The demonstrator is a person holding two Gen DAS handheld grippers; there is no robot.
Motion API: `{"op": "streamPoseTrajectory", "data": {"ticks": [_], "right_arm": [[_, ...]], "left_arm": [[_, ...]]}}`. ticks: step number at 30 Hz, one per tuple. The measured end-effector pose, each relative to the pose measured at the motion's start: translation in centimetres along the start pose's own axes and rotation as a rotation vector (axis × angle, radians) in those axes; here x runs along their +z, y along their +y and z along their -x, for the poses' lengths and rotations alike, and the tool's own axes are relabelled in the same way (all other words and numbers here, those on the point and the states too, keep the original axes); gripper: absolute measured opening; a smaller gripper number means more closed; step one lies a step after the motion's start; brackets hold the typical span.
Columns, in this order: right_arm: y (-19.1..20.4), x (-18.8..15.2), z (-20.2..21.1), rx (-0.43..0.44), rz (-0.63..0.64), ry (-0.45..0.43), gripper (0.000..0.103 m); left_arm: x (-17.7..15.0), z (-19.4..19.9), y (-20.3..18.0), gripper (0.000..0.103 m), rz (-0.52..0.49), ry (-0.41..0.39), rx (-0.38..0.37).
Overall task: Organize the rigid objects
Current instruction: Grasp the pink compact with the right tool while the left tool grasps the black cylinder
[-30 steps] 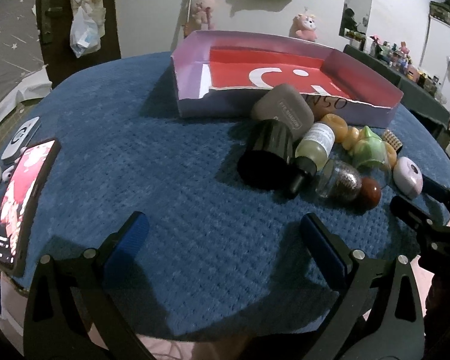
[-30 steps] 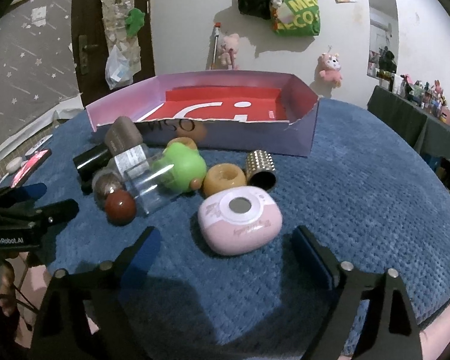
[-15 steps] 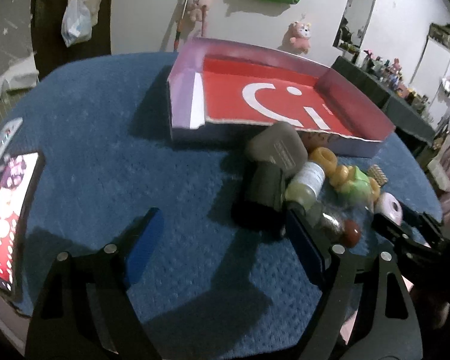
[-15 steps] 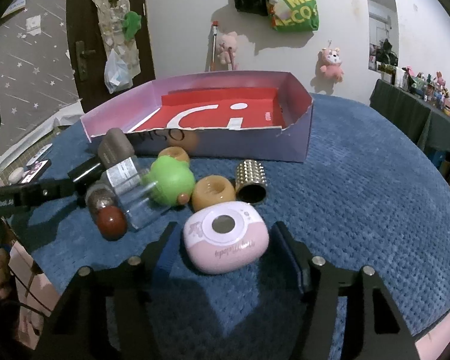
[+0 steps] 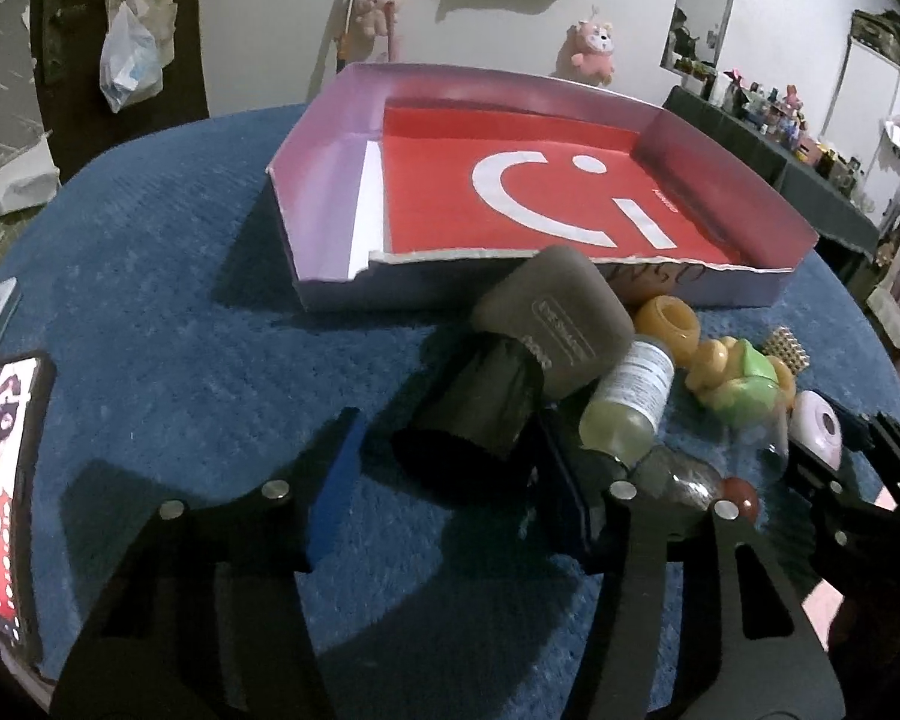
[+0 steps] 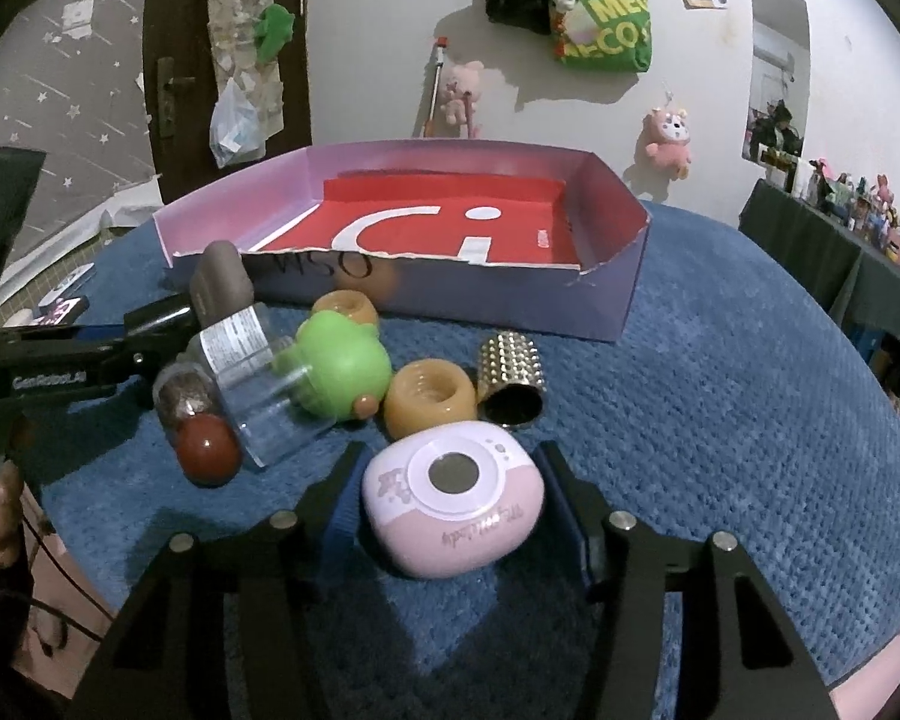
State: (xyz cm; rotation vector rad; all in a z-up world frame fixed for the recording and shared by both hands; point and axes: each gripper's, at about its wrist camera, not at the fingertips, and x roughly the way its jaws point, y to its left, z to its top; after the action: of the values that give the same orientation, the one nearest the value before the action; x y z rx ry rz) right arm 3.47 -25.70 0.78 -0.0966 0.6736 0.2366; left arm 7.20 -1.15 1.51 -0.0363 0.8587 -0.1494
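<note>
The blue table cover [image 6: 720,396] is a coarse, knobbly woven cloth, matt all over. The shallow box [image 5: 330,192] looks like thin cardboard with a torn front edge and a smooth red printed floor, while the pink case [image 6: 456,498] is smooth satin plastic. The studded gold cylinder [image 6: 510,384] glints like metal, and the clear bottle [image 6: 270,414] is glossy

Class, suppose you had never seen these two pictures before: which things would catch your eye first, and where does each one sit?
First, the big shallow box with its red floor, lying empty at the back of the blue cloth. Next, the jumble in front of it: a green toy, a studded gold cap. Nearest, the right tool is closing around a pink case, and the left tool around a black cylinder.
</note>
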Motion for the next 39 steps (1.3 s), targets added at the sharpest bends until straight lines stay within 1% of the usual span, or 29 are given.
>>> {"op": "streamPoseTrajectory", "data": {"ticks": [2,9,11,16,24,32,39], "right_arm": [[0.0,0.0,-0.1,0.0,0.005,-0.001,0.058],[-0.1,0.0,0.0,0.008,-0.005,-0.005,0.058],[-0.1,0.0,0.2,0.018,-0.007,-0.008,0.058],[0.4,0.6,1.0,0.03,0.01,-0.03,0.058],[0.7,1.8,1.6,0.075,-0.003,-0.05,0.058],[0.9,2.7,2.2,0.094,0.008,-0.077,0.058],[1.0,3.9,2.5,0.105,0.018,-0.096,0.058]], "left_arm": [[0.1,-0.2,-0.3,0.041,-0.021,-0.005,0.022],[0.1,0.3,-0.4,0.039,-0.025,-0.018,0.002],[0.1,0.6,-0.5,0.036,-0.031,-0.024,0.005],[0.1,1.0,-0.4,0.035,-0.024,-0.033,-0.002],[0.3,2.5,-0.4,0.035,-0.027,-0.068,-0.008],[0.5,3.2,-0.5,0.034,-0.024,-0.09,-0.011],[1.4,4.6,-0.5,0.034,-0.025,-0.128,-0.019]]}}
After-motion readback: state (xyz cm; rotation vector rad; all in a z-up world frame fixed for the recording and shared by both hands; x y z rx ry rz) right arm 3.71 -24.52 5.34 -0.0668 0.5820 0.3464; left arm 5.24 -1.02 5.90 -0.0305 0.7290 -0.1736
